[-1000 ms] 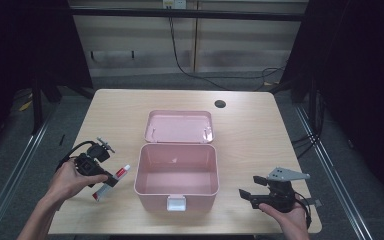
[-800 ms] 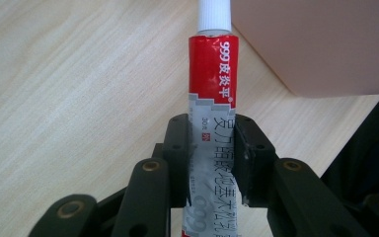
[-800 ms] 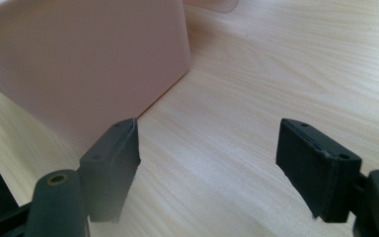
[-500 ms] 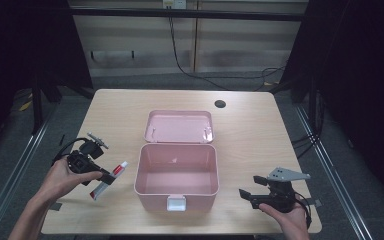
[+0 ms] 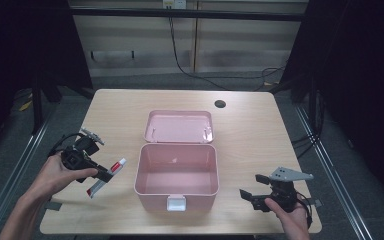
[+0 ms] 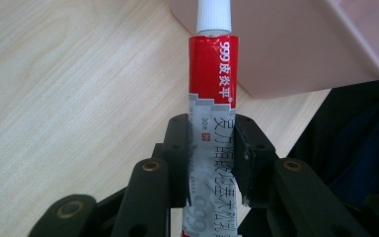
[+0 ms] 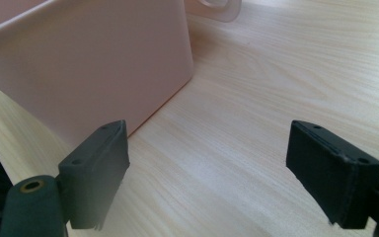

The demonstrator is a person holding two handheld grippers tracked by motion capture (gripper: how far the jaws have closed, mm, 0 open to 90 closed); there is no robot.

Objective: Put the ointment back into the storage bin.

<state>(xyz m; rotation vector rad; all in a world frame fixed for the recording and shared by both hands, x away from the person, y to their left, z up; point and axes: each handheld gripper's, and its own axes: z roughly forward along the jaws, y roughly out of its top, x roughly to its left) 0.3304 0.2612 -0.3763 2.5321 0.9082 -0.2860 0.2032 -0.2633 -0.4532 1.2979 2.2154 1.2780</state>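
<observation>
Left tongs (image 5: 106, 174), lower left, pinch the ointment tube (image 5: 107, 175), its cap pointing right toward the adjacent open pink box (image 5: 176, 170); right tongs (image 5: 252, 196), lower right, stand spread and empty.

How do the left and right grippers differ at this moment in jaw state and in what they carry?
The left gripper is shut on the red-and-silver tube, its white cap toward the pink box; the right gripper stands wide open with bare table between its jaws. In the high view, left is beside the box's left wall, right near its front right corner. Both have black jaws.
</observation>
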